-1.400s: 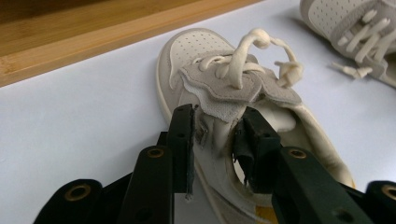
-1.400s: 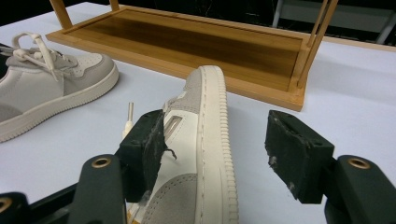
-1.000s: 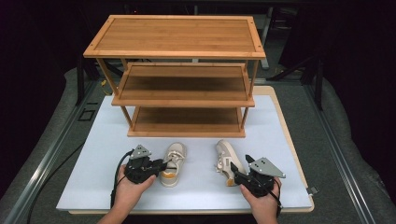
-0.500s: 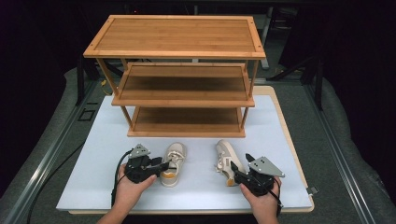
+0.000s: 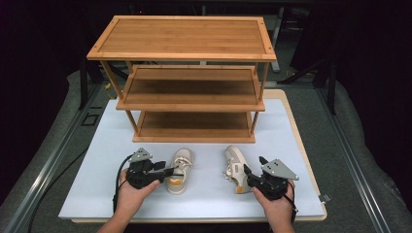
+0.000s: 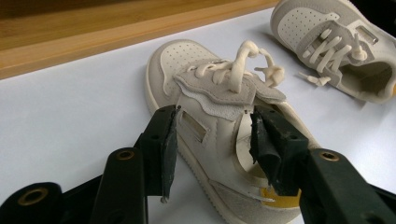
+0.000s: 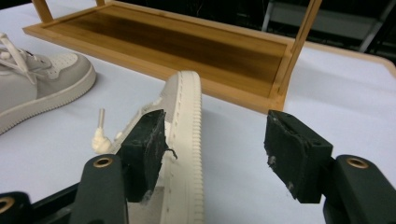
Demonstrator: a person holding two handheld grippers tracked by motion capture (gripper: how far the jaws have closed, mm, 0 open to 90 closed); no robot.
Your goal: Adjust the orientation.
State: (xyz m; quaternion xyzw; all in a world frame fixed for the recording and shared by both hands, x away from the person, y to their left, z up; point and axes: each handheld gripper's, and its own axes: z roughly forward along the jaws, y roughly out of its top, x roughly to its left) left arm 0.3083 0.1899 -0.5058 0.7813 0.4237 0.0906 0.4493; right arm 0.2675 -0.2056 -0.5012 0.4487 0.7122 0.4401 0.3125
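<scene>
Left gripper (image 6: 212, 140): jaws apart, just been opening, straddling left cream sneaker (image 6: 219, 116) at its tongue and collar; pads not pressing on it. Shoe lies upright on white mat (image 6: 70, 116), toe pointing away from gripper, laces loose.
Right gripper (image 7: 219, 149): jaws wide apart; right cream sneaker (image 7: 187, 140) lies on its side, sole rim against one pad, other pad clear of it.
Beyond both shoes: three-tier bamboo shoe rack (image 5: 192, 82), well ahead of grippers.
</scene>
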